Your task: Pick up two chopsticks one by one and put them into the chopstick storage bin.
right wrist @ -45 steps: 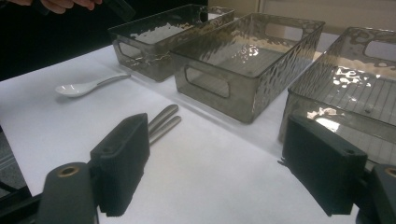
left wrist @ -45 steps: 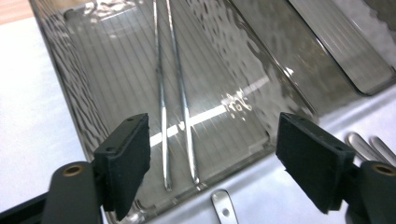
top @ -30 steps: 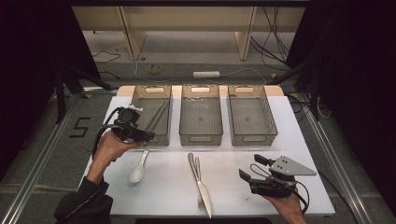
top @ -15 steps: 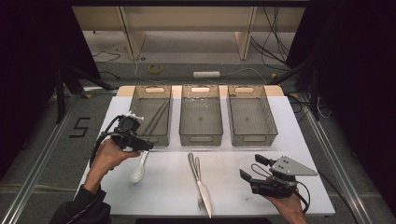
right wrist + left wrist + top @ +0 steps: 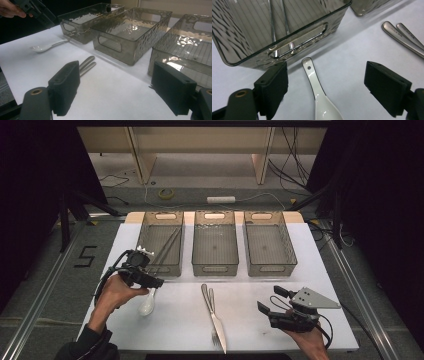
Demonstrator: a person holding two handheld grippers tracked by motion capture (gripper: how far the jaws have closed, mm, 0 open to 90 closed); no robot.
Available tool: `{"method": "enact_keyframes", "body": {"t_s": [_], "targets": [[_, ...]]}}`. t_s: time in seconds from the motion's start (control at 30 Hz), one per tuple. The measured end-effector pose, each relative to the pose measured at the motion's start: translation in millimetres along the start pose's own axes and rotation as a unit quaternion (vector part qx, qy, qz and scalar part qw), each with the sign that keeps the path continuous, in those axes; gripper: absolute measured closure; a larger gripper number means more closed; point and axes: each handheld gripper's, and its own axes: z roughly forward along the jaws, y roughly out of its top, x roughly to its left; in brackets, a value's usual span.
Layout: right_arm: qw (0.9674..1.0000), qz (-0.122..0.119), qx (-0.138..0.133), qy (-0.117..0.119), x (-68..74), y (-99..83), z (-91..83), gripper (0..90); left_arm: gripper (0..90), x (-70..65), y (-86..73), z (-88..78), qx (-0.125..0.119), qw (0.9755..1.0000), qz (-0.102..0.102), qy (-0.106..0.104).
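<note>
**Desk:** Where was the left hand [image 5: 116, 292] when the shutter fell?

**Photographer:** Reaching in from the near edge of the white worktop [image 5: 175, 330], forearm angled toward the left tray [image 5: 161, 245]. It held the left claw [image 5: 156, 283] tipped forward and down over a white spoon [image 5: 148, 303]. From that claw's own camera, the jaws stood spread wide, one on each side of the spoon's handle [image 5: 312, 75], neither touching it.

**Desk:** And the spoon itself?

**Photographer:** It lay flat on the worktop just in front of the left tray, handle tip pointing at the tray's near wall, bowl toward the person. Two thin metal sticks [image 5: 167, 247] rested inside that tray.

**Desk:** The other hand?

**Photographer:** The right hand [image 5: 307, 340] sat low at the near right corner, well apart from the spoon, holding the right claw [image 5: 270, 300] level, aimed across the worktop toward the left. Its jaws gaped open too, gripping nothing.

**Desk:** Anything between them?

**Photographer:** A knife and fork [image 5: 214, 312] lay side by side in the middle, handles toward the middle tray [image 5: 215, 247]; the right tray [image 5: 269, 245] stood beside it.
</note>
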Motion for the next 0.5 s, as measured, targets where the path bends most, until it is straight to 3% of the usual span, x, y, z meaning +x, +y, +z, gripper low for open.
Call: {"method": "enact_keyframes", "body": {"t_s": [0.2, 0.5], "targets": [[1.0000, -0.002, 0.002, 0.001, 0.3, 0.2, 0.7, 24.0, 18.9, -0.8, -5.9, 4.1, 0.023, 0.9997, 0.002, 0.001], [1.0000, -0.003, 0.002, 0.000, 0.8, 0.1, 1.1, 24.0, 20.4, 5.1, -14.4, 15.8, 0.058, 0.9982, -0.013, 0.005]]}}
